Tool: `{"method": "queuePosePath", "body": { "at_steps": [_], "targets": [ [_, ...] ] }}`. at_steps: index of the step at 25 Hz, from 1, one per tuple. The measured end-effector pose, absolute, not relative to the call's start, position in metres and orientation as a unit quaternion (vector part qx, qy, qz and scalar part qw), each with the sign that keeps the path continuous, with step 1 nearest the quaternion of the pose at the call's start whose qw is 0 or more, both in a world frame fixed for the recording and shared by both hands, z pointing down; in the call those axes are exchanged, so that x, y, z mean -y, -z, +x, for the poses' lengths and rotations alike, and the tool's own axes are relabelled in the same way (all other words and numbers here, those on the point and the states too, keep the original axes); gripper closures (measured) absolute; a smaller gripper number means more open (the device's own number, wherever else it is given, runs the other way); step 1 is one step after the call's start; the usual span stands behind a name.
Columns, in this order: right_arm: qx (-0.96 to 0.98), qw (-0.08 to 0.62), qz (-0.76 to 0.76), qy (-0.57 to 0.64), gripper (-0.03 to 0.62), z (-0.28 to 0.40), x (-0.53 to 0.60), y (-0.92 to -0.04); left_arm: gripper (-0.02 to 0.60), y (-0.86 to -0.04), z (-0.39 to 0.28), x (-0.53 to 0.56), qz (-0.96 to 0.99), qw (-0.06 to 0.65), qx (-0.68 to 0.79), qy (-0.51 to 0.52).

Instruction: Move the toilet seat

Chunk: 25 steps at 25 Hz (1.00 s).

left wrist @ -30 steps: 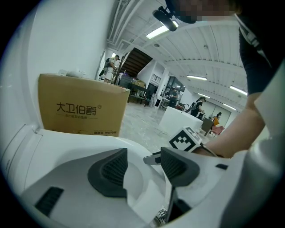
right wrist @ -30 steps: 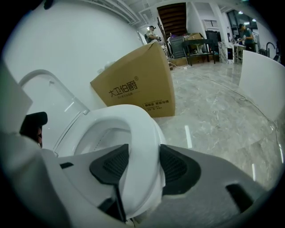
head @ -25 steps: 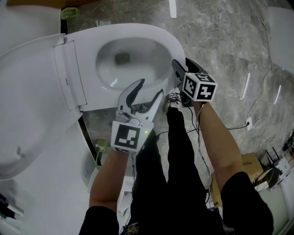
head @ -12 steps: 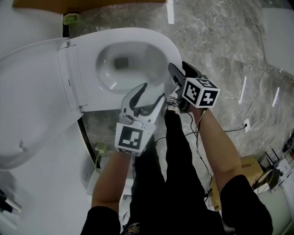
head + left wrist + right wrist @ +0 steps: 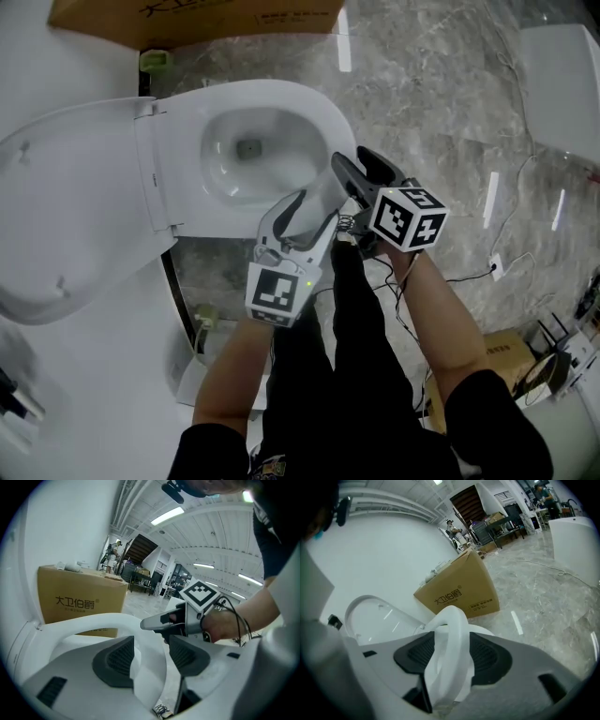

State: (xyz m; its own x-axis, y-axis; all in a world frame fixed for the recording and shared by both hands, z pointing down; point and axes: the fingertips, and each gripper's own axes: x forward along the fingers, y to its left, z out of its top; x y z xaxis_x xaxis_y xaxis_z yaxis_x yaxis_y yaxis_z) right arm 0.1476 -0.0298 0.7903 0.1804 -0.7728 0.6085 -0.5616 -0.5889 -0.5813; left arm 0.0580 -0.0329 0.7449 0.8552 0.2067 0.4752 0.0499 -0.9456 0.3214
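Both hands are higher than a second ago, and the front of the toilet seat rises with them off the bowl. The lid lies thrown back. Left tongs stand wide, clamped across the front rim. Right tongs grip the rim just beside them, having just opened a little.

Judgement: stiff, glossy plastic, light but slippery. Hold the front rim and swing it about the rear hinge.

Marble floor, loose cables, cardboard box behind.
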Motion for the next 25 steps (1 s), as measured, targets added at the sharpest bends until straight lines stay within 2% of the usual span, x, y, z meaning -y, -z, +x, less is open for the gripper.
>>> {"method": "queuePosePath", "body": {
  "at_steps": [8,13,25],
  "targets": [
    [-0.479,0.141,-0.734,0.459,0.375,0.135,0.050,-0.729,0.357,-0.723,0.063,0.035,0.951,0.147,-0.071,-0.261],
    [-0.514,0.144,-0.715,0.451,0.381,0.127,0.066,-0.697,0.354,-0.706,0.069,0.032,0.954,0.120,-0.079,-0.263],
    [-0.584,0.127,-0.660,0.456,0.365,0.108,0.092,-0.651,0.359,-0.679,0.061,0.060,0.957,0.098,0.021,-0.273]
  ]
}}
